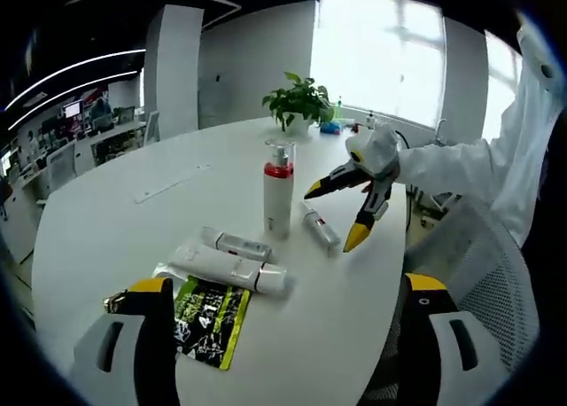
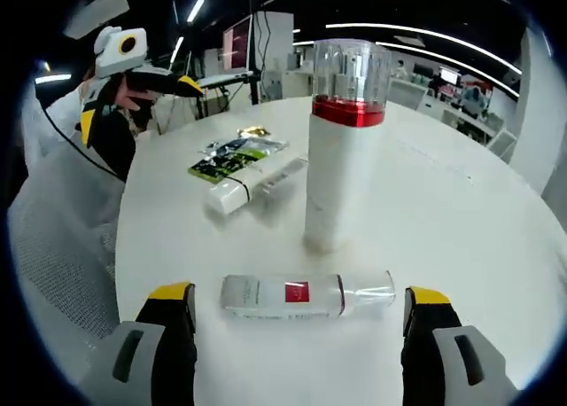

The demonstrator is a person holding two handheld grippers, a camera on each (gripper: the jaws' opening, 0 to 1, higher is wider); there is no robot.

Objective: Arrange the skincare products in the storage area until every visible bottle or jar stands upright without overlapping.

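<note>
Right now the right tongs (image 2: 297, 335) hang wide open and empty over a small clear-capped bottle (image 2: 306, 295) lying on its side near the worktop (image 2: 461, 211) edge closest to the person, the bottle resting crosswise between the jaws. Just behind it a tall pump bottle (image 2: 341, 144) with a red collar already stands upright. Farther along, two white tubes (image 1: 232, 260) lie flat beside a green sachet (image 1: 211, 320). The left tongs (image 1: 283, 335) hover open too, holding nothing, above the sachet end. That small bottle looks light, rigid and smooth, so likely slippery; I'd judge the white labelled body the safest place to grip, not the clear cap.
</note>
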